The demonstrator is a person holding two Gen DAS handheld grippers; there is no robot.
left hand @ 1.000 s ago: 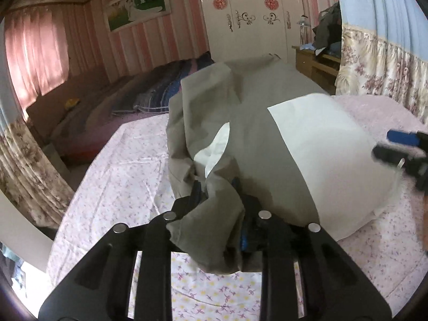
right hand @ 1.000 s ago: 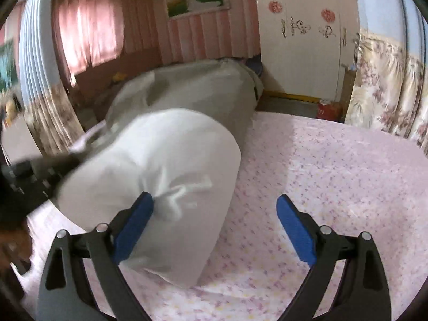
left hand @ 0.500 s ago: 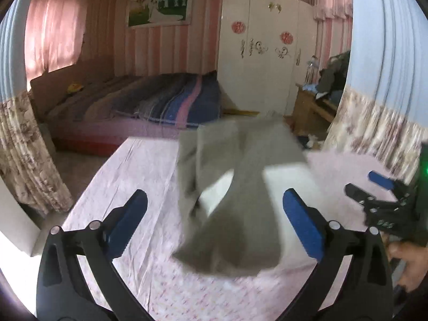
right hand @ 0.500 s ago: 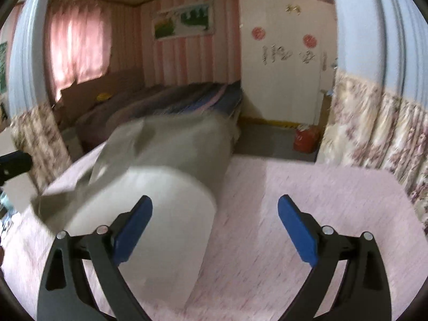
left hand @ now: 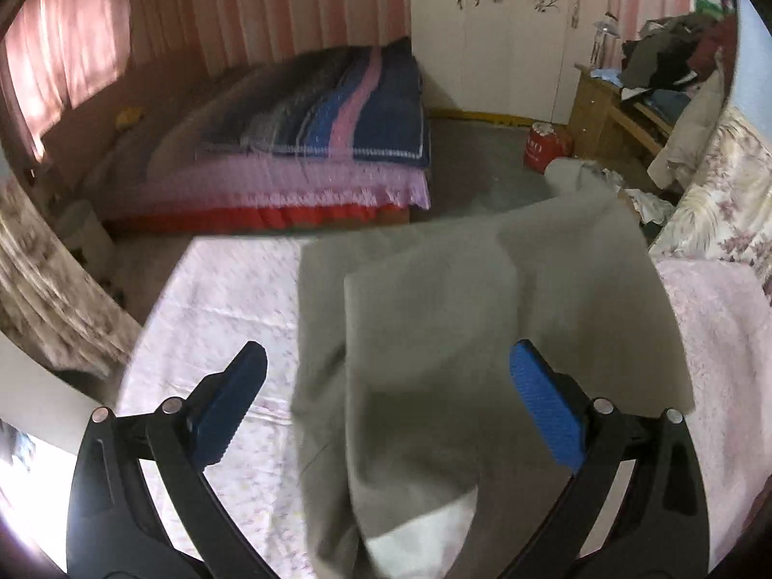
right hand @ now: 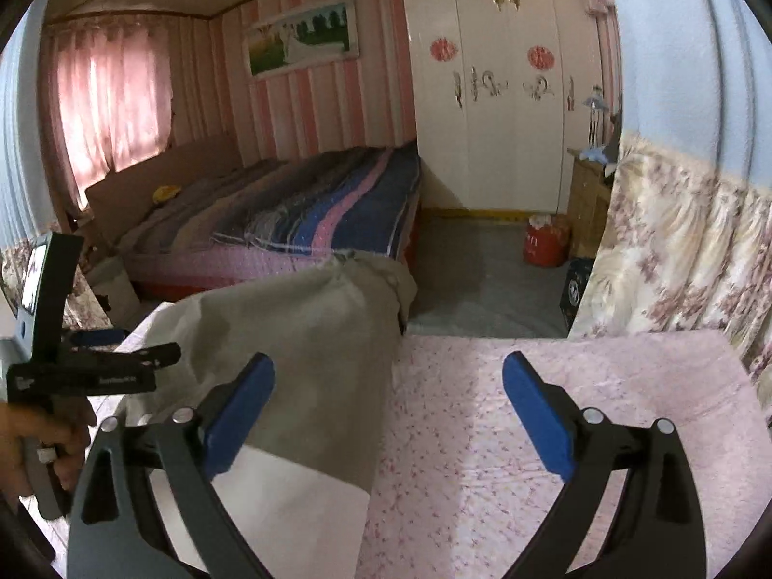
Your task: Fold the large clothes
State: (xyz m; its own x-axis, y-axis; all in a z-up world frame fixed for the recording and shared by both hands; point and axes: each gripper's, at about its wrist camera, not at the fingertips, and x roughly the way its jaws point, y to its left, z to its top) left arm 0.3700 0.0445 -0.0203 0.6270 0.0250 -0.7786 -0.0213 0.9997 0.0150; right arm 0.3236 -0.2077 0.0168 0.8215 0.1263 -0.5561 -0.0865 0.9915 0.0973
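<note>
Both tongs gape wide, nothing gripped: left gripper (left hand: 386, 400) and right gripper (right hand: 388, 403) hover over the grey garment (left hand: 482, 337), lying on the pink floral sheet (right hand: 506, 434). Looks soft, light, floppy; best taken at 2 corners of an edge.

Grey-olive garment (left hand: 434, 337) w/ white section, lying on pink floral sheet.

Large garment, mostly grey-olive fabric; white panel at near end, seen at bottom of left wrist view & in right wrist view (right hand: 270, 506). Lies loosely folded over itself, upper layer overlapping lower, soft creases, not flat. Far end bunched at sheet's far edge; body runs lengthwise toward cam. Left wrist view: roughly mid-sheet; right wrist view: on sheet's left part.
</note>
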